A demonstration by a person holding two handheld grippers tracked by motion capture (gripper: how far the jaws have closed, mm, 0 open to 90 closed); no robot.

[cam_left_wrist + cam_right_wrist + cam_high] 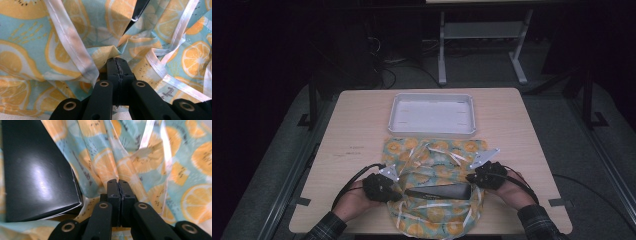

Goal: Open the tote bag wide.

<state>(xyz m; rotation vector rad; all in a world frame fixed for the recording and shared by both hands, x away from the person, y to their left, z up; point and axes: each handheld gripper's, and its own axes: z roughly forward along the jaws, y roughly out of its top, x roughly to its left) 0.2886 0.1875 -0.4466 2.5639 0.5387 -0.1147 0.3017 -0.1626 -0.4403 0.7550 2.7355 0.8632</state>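
Cloth first: a thin orange-slice printed cloth (434, 192) with white ribbon edging lies rumpled on the near half of the wooden table (357, 125), between the two hands, and it looks feather-light, limp and a touch slick, the sort of fabric that sags wherever it isn't held. On the left side, the left gripper (396, 186) has its jaws pressed together on a bunched fold of that cloth, and the left gripper view confirms it, fabric (110, 51) puckering right at the shut tips with a ribbon hem (72, 42) draped alongside. Moving to the middle, a flat black box (438, 191) sits on the cloth, stiff, glossy and sharp-cornered; I judge it light but rigid, so the fabric will slide over its smooth lid rather than cling. Over on the right, the right gripper (471, 178) is likewise clamped tight on a pinch of cloth (125, 170) just beside the box's corner (37, 170). Best purchase, to my eye, is on the hemmed edges, where the ribbon gives the pads something to bite. Behind it all, just beyond the cloth's far edge, a shallow white tray (432, 131) stands with nothing in it.
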